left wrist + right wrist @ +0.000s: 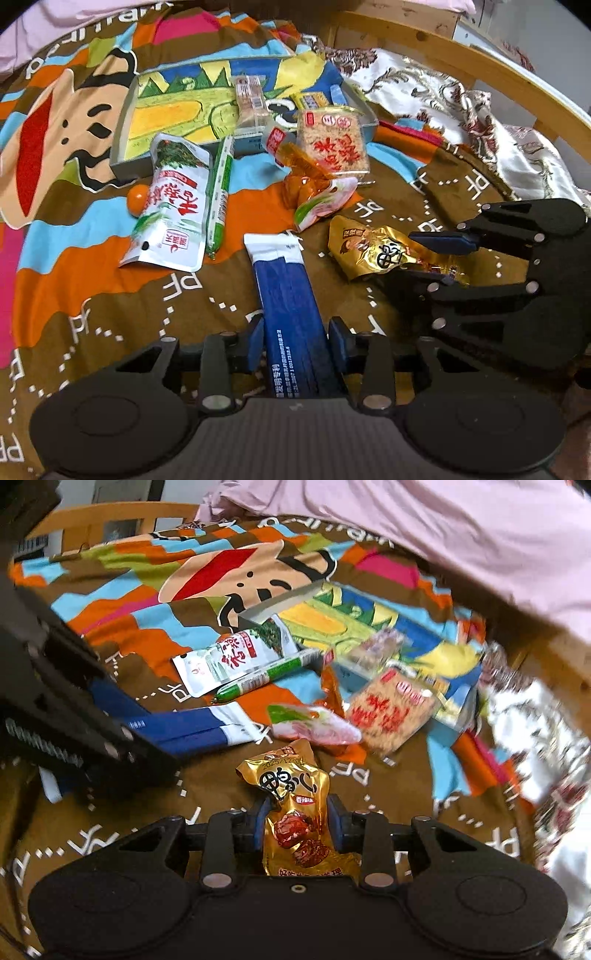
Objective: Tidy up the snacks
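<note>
Clamped from both sides, the blue-and-white packet [286,291] runs lengthwise between the blue pads of the left gripper [296,341] in the left wrist view, its white end pointing toward the shallow illustrated box [170,110], which holds a clear wrapped bar [250,98] and a small yellow packet [310,99], while a square rice-cracker pack [334,142] leans over its near corner and a white pouch [171,201], a green sausage [219,195] and an orange-wrapped snack [303,173] lie just outside on the patterned blanket [110,295]. From the right wrist view, the right gripper [297,821] grips the gold duck-snack packet [291,805] at its middle, top end forward, with the box [280,603] well beyond it.
</note>
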`<state>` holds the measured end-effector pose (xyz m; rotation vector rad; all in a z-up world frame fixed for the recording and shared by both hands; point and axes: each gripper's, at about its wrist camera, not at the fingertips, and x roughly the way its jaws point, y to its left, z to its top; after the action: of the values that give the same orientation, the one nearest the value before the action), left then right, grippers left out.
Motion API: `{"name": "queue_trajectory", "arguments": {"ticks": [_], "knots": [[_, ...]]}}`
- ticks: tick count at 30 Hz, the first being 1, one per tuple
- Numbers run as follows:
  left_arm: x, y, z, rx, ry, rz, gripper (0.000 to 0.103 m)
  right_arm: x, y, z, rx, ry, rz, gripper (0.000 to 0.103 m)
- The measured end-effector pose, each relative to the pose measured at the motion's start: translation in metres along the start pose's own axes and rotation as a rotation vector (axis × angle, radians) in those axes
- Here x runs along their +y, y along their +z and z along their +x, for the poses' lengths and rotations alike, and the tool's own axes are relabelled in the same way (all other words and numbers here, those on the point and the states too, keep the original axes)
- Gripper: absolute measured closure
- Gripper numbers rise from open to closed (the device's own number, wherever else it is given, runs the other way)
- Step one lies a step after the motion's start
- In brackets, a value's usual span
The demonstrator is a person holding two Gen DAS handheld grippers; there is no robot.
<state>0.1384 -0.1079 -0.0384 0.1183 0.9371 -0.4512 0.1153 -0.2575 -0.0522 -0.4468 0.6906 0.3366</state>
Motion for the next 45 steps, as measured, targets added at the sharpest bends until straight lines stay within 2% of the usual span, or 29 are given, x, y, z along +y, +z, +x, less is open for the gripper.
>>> {"name": "queue_trajectory", "arguments": {"ticks": [6, 13, 17, 24, 32, 36, 38, 42, 45], "knots": [[0.000, -0.003, -0.016, -0.024, -0.011, -0.045, 0.064, 0.003, 0.001, -0.014, -0.068, -0.067, -0.035, 0.069], [-0.003, -0.008, -0.023, -0.043, 0.021, -0.021, 0.065, -0.001, 0.002, -0.015, -0.086, -0.081, -0.012, 0.069], [-0.007, -0.010, -0.028, -0.088, 0.049, 0.025, 0.065, -0.003, 0.003, -0.018, -0.108, -0.097, -0.004, 0.069], [-0.012, -0.002, -0.039, -0.192, 0.053, 0.041, 0.065, -0.010, 0.012, -0.026, -0.180, -0.154, 0.019, 0.069], [-0.008, 0.047, -0.042, -0.339, 0.064, 0.019, 0.065, -0.039, 0.034, -0.017, -0.298, -0.232, 0.104, 0.069], [-0.004, 0.081, -0.035, -0.409, 0.083, 0.023, 0.065, -0.054, 0.042, -0.005, -0.362, -0.300, 0.100, 0.069], [-0.002, 0.098, -0.030, -0.443, 0.092, 0.016, 0.065, -0.067, 0.049, 0.001, -0.390, -0.297, 0.129, 0.069], [0.008, 0.134, -0.009, -0.465, 0.097, -0.038, 0.065, -0.098, 0.069, 0.018, -0.471, -0.308, 0.191, 0.069], [0.021, 0.159, 0.013, -0.478, 0.096, -0.107, 0.065, -0.122, 0.079, 0.041, -0.491, -0.304, 0.242, 0.068]]}}
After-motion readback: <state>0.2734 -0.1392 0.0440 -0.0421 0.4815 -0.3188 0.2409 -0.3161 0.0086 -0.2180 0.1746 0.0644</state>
